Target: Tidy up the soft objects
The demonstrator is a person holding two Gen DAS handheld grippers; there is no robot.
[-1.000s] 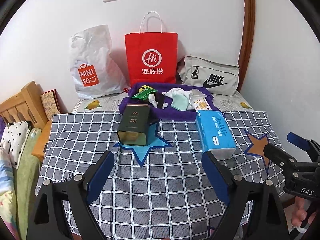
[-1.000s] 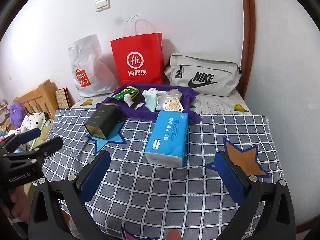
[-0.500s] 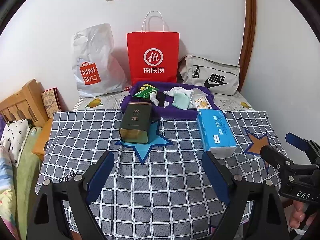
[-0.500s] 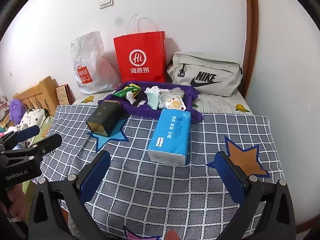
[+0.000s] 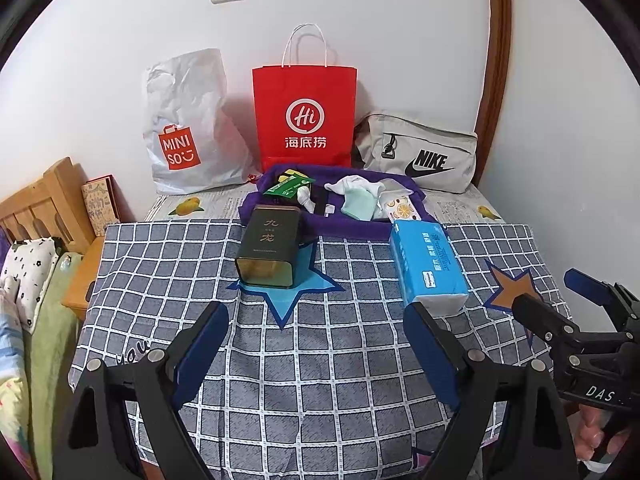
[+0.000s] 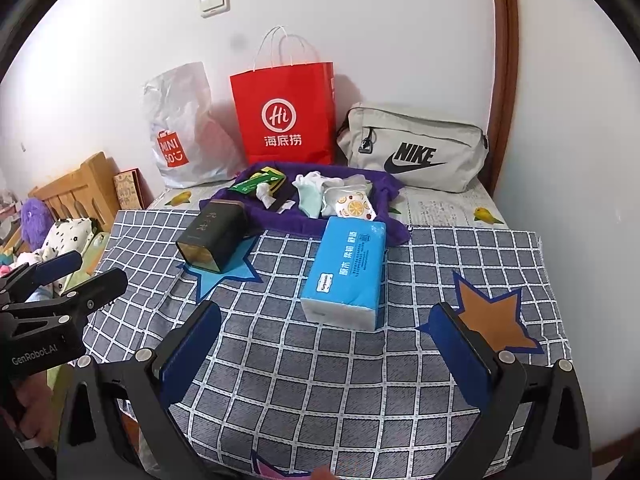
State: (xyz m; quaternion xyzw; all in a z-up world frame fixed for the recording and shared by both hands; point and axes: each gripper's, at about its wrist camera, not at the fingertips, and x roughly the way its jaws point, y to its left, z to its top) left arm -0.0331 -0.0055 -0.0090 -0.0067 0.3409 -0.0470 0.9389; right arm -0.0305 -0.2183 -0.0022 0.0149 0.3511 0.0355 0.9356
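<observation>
A: Where do the soft things lie?

B: The small socks (image 5: 362, 196) and a fruit-print wipes packet (image 5: 396, 211) sit bunched on the purple cloth (image 5: 360, 228) at the far side of the worktop (image 5: 300, 344), with a green sachet (image 5: 289, 188) beside them. The blue tissue pack (image 6: 346, 270) lies apart on the checked cover, its far end just touching the cloth. The dark tin (image 5: 270, 246) lies on its side near the cloth's left end.

A: So how far along is it?

B: Hard to settle. It fits a heap waiting to be sorted, or one gathered with the tissue pack left out.

A: And the fingers?

B: Left gripper (image 5: 316, 344) and right gripper (image 6: 326, 344) are both spread wide, holding nothing, hovering over the near edge. The three bags behind stand against the wall.
</observation>
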